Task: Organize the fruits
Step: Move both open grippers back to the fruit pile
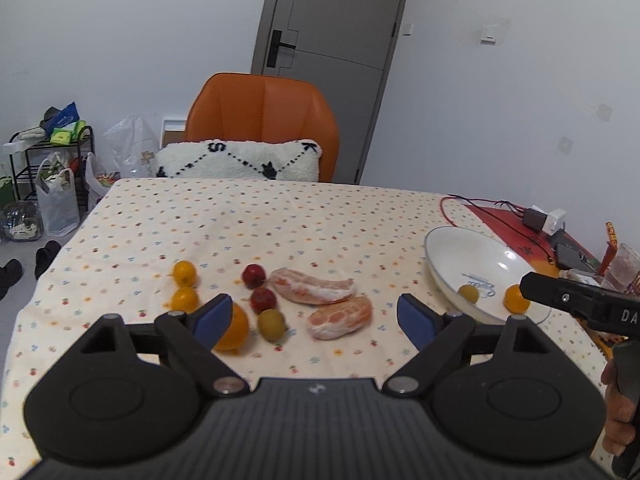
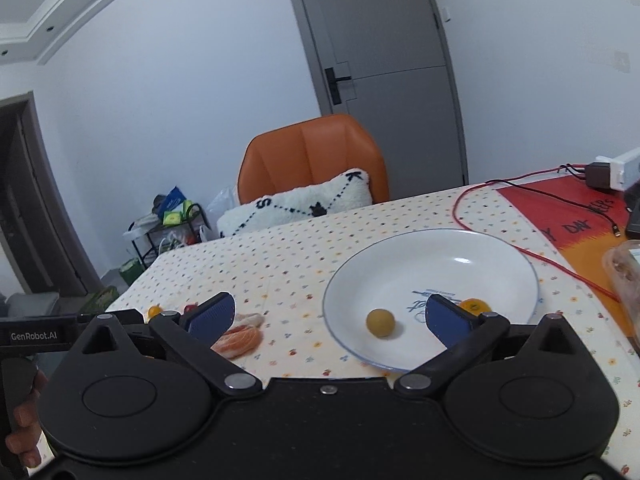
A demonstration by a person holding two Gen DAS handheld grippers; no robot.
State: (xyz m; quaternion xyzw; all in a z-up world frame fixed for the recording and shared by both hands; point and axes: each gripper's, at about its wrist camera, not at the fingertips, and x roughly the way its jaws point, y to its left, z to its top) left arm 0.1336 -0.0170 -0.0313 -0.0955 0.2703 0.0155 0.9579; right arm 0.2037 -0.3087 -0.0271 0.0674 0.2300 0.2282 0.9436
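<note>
In the left wrist view, loose fruit lies on the dotted tablecloth: two small oranges (image 1: 184, 273), a bigger orange (image 1: 233, 328) half behind my left finger, two red fruits (image 1: 254, 275), a yellow-green fruit (image 1: 271, 324) and two peeled citrus pieces (image 1: 313, 286). My left gripper (image 1: 315, 319) is open and empty just above them. The white plate (image 1: 448, 258) at right holds a yellow-green fruit (image 1: 468, 293) and a small orange (image 1: 515, 298). In the right wrist view my right gripper (image 2: 329, 317) is open and empty over the plate's (image 2: 432, 260) near rim, the fruit (image 2: 380, 322) between its fingers.
An orange chair (image 1: 262, 120) with a white cushion (image 1: 240, 160) stands at the table's far edge. A red cable (image 2: 472, 216), chargers (image 1: 546, 220) and a red mat (image 2: 560, 208) lie at the right. Bags and a rack (image 1: 52, 168) stand on the floor left.
</note>
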